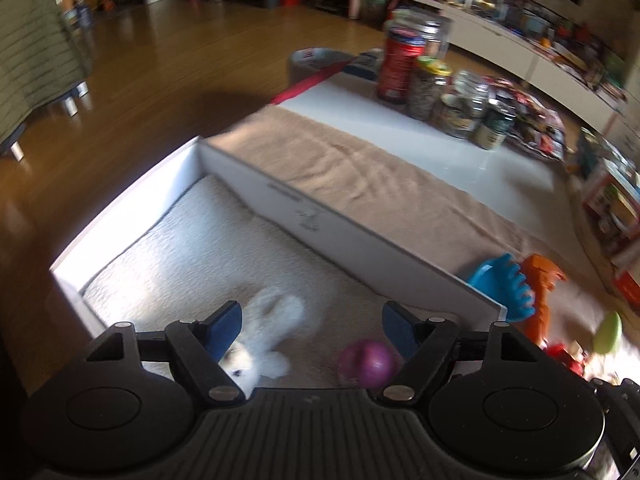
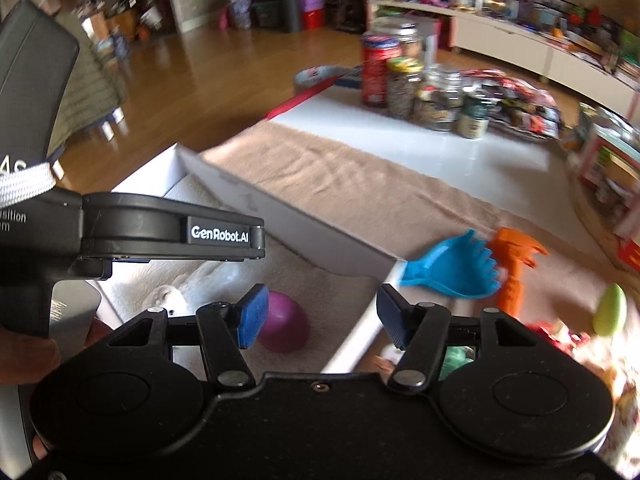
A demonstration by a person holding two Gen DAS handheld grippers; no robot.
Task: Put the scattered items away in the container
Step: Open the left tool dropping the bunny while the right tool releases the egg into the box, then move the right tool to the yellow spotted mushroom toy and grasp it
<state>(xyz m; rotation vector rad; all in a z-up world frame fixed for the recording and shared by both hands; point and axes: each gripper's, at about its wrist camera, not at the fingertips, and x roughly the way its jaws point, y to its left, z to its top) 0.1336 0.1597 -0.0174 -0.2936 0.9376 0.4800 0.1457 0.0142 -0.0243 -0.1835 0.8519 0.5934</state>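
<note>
1. Your left gripper [image 1: 312,330] stood wide open at the lower middle of its view, with nothing pressed between the pads; the plush [image 1: 266,336] lay under the left pad and the purple ball [image 1: 366,362] beside the right one.
2. Your right gripper [image 2: 320,316] was parted too and held nothing; it hung over the box's near right corner.
3. The box [image 1: 340,232], white card with low walls, ran from the left of the frame to the lower right. It was lined with a pale fleecy cloth and held only the plush and the ball [image 2: 282,326], as far as you could see.
4. Still outside it, on the tan towel [image 1: 360,172] at the right of the frame, lay the blue scoop [image 2: 456,270], the orange rake [image 2: 516,268] touching it, a green egg-like toy [image 2: 610,310] and a blurred red pile [image 2: 556,332] at the lower right.
5. The scoop and rake looked like thin, stiff, light plastic. You would likely do best at the rake's handle or the scoop's rim, since the wide blades could pivot in the pads.
6. The green toy looked smooth and rounded, so it may slip; grip it across the middle.
7. The plush was soft and would give anywhere you pinched it.
</note>
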